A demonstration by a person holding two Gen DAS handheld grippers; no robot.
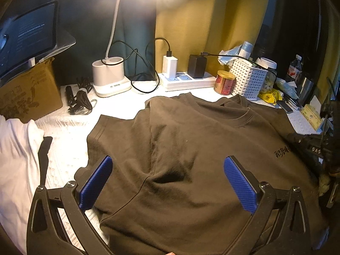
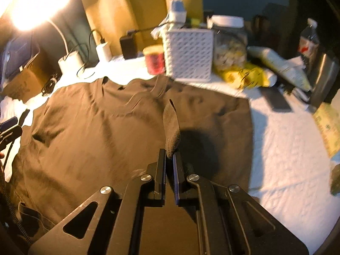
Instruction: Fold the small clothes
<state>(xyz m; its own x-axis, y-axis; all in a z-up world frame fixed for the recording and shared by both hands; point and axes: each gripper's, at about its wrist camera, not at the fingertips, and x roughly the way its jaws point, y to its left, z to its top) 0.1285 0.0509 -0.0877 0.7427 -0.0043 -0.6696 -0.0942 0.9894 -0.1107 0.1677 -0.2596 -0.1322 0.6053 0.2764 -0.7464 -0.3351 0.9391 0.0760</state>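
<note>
Right claw (image 2: pixel 169 155) pinches the brown T-shirt (image 2: pixel 106 127); left claw (image 1: pixel 167 182) gapes wide.

Matt brown cloth t-shirt (image 1: pixel 191 153); white quilted tablecloth (image 2: pixel 286 148)

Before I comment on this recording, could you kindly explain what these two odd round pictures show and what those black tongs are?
There is no robot here: a person holds one pair of tongs in each hand, and each carries a wide-angle camera looking forward along its two fingers.

The left-hand picture shows the left tongs, wide open with blue pads, hovering over a brown T-shirt spread on a white textured cloth.

The right-hand picture shows the right tongs shut on a pinched-up fold of the same T-shirt.

Behind it stand a desk lamp, a power strip with chargers, a red tin, a white perforated basket and a cardboard box.
</note>
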